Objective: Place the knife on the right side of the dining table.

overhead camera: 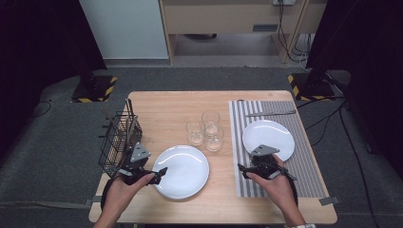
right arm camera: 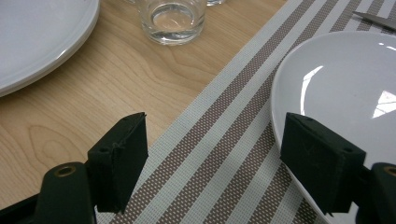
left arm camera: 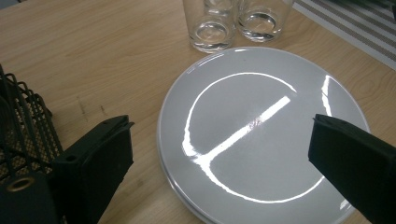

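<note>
High view — glasses (overhead camera: 205, 130) between plates (overhead camera: 181, 171), basket (overhead camera: 119, 137) left.

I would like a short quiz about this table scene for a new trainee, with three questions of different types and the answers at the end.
1. True or false: the plate near the right gripper lies on the striped placemat.
2. How many clear glasses stand between the two plates?
3. Which thing stands at the table's left edge beside the left gripper? A) a wire basket B) a kettle C) a cutting board

Key
1. True.
2. Three.
3. A, the wire basket. The left gripper's open jaws hang over the rim of the second plate, which lies on the bare wooden table.
</note>
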Motion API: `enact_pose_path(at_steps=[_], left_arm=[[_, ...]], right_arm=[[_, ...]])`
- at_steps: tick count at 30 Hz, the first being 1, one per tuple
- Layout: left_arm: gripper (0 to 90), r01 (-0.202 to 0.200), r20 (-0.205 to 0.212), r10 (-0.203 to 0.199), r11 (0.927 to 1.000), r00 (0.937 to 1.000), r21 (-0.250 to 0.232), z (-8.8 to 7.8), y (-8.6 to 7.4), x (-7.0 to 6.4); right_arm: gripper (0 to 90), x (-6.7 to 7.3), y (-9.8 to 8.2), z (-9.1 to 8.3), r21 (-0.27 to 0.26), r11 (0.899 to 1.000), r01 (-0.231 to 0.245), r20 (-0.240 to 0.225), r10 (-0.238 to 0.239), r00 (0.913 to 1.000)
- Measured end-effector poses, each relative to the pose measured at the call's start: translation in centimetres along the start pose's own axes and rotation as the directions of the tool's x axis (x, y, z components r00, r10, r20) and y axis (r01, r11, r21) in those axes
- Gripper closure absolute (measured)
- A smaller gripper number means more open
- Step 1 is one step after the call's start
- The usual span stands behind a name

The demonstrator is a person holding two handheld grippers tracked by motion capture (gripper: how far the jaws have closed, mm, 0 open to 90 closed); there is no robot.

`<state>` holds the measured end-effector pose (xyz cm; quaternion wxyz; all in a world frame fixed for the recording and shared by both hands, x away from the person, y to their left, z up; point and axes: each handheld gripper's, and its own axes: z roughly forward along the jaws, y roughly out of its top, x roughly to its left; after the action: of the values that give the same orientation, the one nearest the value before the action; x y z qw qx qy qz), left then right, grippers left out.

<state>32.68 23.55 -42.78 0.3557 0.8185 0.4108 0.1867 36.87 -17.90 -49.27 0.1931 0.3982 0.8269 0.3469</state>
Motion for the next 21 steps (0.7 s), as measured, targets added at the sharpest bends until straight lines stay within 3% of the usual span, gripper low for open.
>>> enact_pose_path(at_steps=[9, 21], left_arm=[[6.7, -0.002, -0.055, 0.001, 0.9999, 0.9985, -0.011, -2.3, 0.7, 1.0], [6.6, 0.0, -0.1, -0.001, 0.9999, 0.995, -0.013, -4.1, 0.9, 2.6]], right_arm=[[24.5, 0.1, 0.0, -0.2, 0.002, 1.0, -0.004, -0.008, 0.004, 1.0], [27.5, 0.0, 0.1, -0.6, -0.007, 1.0, 0.003, -0.009, -0.003, 1.0]])
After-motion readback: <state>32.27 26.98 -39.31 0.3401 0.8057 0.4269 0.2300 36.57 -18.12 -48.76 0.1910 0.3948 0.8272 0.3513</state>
